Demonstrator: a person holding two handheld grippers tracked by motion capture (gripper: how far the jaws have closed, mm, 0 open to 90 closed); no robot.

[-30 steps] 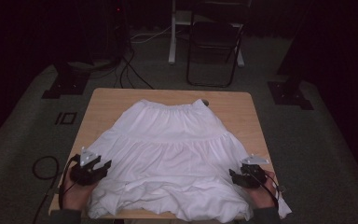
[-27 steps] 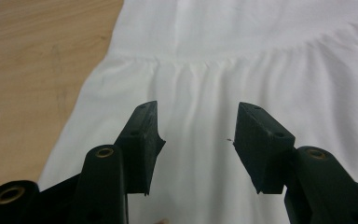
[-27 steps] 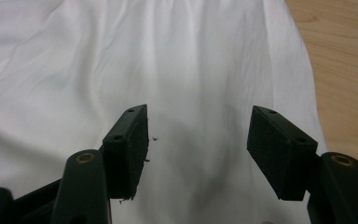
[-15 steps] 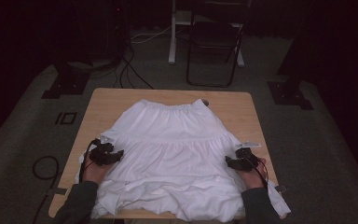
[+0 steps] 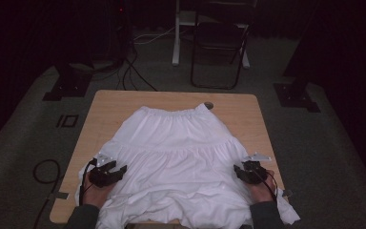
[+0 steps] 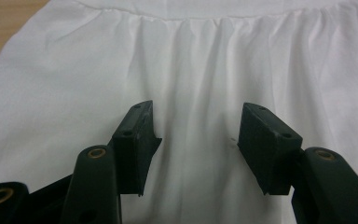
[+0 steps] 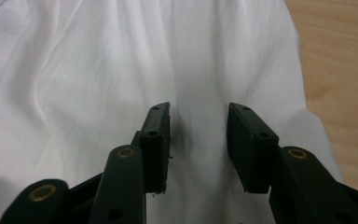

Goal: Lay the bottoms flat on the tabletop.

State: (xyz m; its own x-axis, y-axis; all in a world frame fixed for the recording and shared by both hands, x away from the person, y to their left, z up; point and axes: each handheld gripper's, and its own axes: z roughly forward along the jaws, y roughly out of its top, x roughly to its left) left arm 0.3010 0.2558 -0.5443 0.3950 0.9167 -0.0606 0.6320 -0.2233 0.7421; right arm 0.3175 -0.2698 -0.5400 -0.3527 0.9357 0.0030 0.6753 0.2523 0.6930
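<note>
The white skirt (image 5: 171,160) lay spread flat on the wooden table (image 5: 109,107), its elastic waistband on the far side from the person and its hem bunched at the near table edge, part of it spilling over that edge; this skirt is the landmark for what follows. The left gripper (image 5: 108,174) sat low over the skirt's left flank, just inside its side edge and nearer the hem than the waistband; in the left gripper view its jaws stood apart over smooth cloth, with no fold between them and no pad pressing. The right gripper (image 5: 249,172) sat at the matching spot on the skirt's right flank; its jaws had just been closing, and in the right gripper view (image 7: 198,140) a low ridge of cloth rose between the pads, yet they looked short of pinching it, so I judged it open as well. The step in hand seemed to be taking hold of both flanks, probably for a fold. To do it well, each gripper would press down enough to gather a ridge of both layers before closing; a pinch of the top layer alone would likely peel the skirt apart on lifting. The left needed to gather cloth as the right had; the two grips should sit level with each other across the skirt, so the fold line ran straight; closing should be slow, to avoid dragging wrinkles toward the bunched hem.
</note>
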